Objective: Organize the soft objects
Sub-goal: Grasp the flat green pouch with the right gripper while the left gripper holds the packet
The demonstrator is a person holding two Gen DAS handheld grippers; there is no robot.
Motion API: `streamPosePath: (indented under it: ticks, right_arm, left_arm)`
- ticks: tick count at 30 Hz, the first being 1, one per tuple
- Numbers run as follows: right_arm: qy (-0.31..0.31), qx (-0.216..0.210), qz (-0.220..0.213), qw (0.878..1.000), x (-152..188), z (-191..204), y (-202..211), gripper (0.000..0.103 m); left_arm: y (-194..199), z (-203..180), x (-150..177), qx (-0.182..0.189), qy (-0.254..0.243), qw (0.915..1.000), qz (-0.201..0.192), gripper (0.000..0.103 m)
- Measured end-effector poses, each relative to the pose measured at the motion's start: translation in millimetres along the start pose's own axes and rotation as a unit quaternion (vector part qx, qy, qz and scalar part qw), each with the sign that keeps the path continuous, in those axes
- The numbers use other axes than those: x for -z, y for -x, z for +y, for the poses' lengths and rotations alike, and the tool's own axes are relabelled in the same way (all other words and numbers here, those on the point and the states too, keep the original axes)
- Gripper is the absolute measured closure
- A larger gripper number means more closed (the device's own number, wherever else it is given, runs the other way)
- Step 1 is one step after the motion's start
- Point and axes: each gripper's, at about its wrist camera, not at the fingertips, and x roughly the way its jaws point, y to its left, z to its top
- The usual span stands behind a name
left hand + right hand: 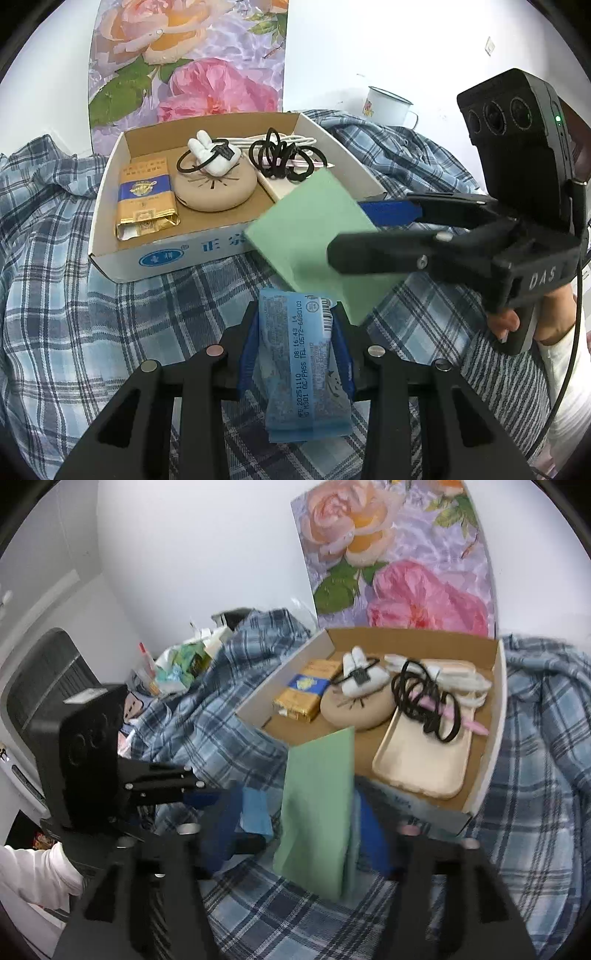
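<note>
A blue tissue packet (303,365) is gripped in the left claw (295,354) above the plaid cloth (74,295). Further right, a green sponge sheet (314,236) is clamped in the right claw (369,229), beside the cardboard box (110,254). Placement into the box is judged underway; lowering into its bare front corner is called for. Only the right view shows the cream tray (417,764) fully.

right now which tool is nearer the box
Right. Its tool holds the green cloth over the box rim; the left tool, gripping a blue packet, sits short of it.
</note>
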Motion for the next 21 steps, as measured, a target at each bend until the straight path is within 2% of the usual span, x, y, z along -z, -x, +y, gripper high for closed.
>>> streamPosePath:
  ticks: [3, 5, 8, 9, 10, 12, 13, 17, 21]
  right_arm:
    - [0.010, -0.005, 0.015, 1.000, 3, 2, -6, 0.046]
    - [0.008, -0.006, 0.030, 0.999, 5, 2, -12, 0.055]
    - [0.001, -0.008, 0.045, 0.999, 7, -2, -17, 0.058]
    - [0.001, -0.013, 0.050, 0.999, 8, -2, -18, 0.062]
    - [0.002, -0.012, 0.055, 0.998, 9, -1, -19, 0.072]
    - [0.006, -0.005, 0.066, 0.998, 10, 0, -23, 0.077]
    - [0.007, -0.003, 0.068, 0.998, 11, 0, -24, 0.085]
    - [0.018, -0.001, 0.056, 0.998, 10, 4, -19, 0.092]
    - [0.033, 0.009, 0.027, 0.999, 6, 8, -8, 0.093]
  left_arm:
    - [-3, 0, 1, -0.002, -0.001, 1.0000, 0.007, 0.064]
    - [-5, 1, 2, -0.002, -0.001, 0.9999, 0.012, 0.064]
    - [-11, 2, 4, -0.006, 0.001, 0.9996, 0.026, 0.064]
    - [-13, 2, 4, -0.006, 0.002, 0.9996, 0.029, 0.064]
    - [-12, 3, 4, -0.006, 0.002, 0.9996, 0.028, 0.064]
    - [-13, 3, 5, -0.006, 0.002, 0.9996, 0.028, 0.064]
    - [-13, 3, 5, -0.007, 0.002, 0.9996, 0.028, 0.064]
    - [-12, 4, 4, -0.006, 0.004, 0.9997, 0.025, 0.064]
    - [-9, 3, 4, -0.003, 0.004, 0.9998, 0.020, 0.064]
